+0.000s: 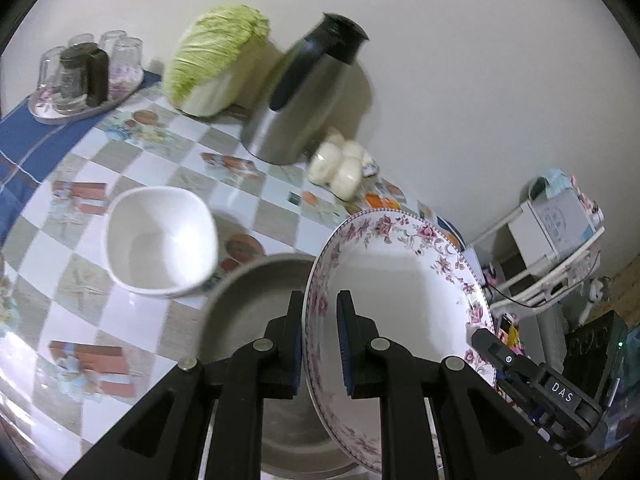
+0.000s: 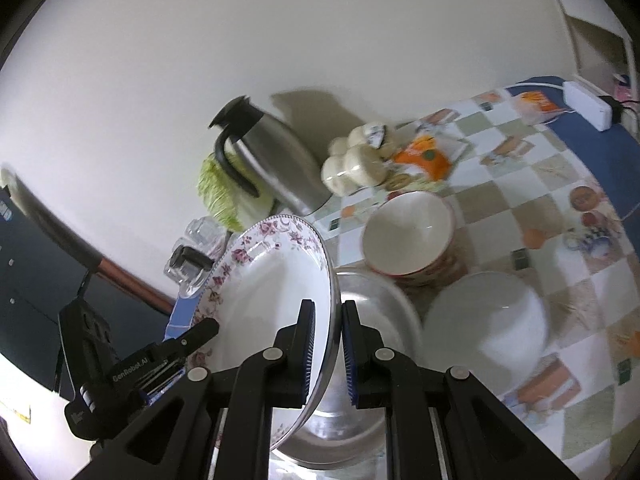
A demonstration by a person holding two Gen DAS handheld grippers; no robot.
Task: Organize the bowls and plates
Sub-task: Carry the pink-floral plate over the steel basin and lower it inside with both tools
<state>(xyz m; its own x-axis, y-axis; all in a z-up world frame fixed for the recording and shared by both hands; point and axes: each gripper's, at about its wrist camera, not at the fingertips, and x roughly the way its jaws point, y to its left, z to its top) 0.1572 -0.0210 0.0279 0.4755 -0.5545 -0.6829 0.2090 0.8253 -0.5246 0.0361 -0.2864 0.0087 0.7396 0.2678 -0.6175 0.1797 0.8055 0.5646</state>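
A table under a checked, picture-printed cloth (image 1: 80, 248) stands against a plain pale wall. Low in both frames a flowered plate (image 1: 400, 280) is lifted clear of the table, tilted. The left gripper (image 1: 320, 344) pinches its rim on one side and the right gripper (image 2: 325, 352) pinches the opposite edge. Directly beneath it sits a metal basin (image 1: 248, 304). To the left in the left wrist view is a white square bowl (image 1: 160, 240); in the right wrist view a red-rimmed bowl (image 2: 408, 232) sits on a small stack and a white plate (image 2: 484, 320) lies at lower right. Behind stand a steel jug (image 1: 300, 92), a cabbage (image 1: 216, 56) and a bag of buns (image 1: 340, 168). Sorting looks to be in progress: the bowls and plates lie apart, none gathered with this plate yet.
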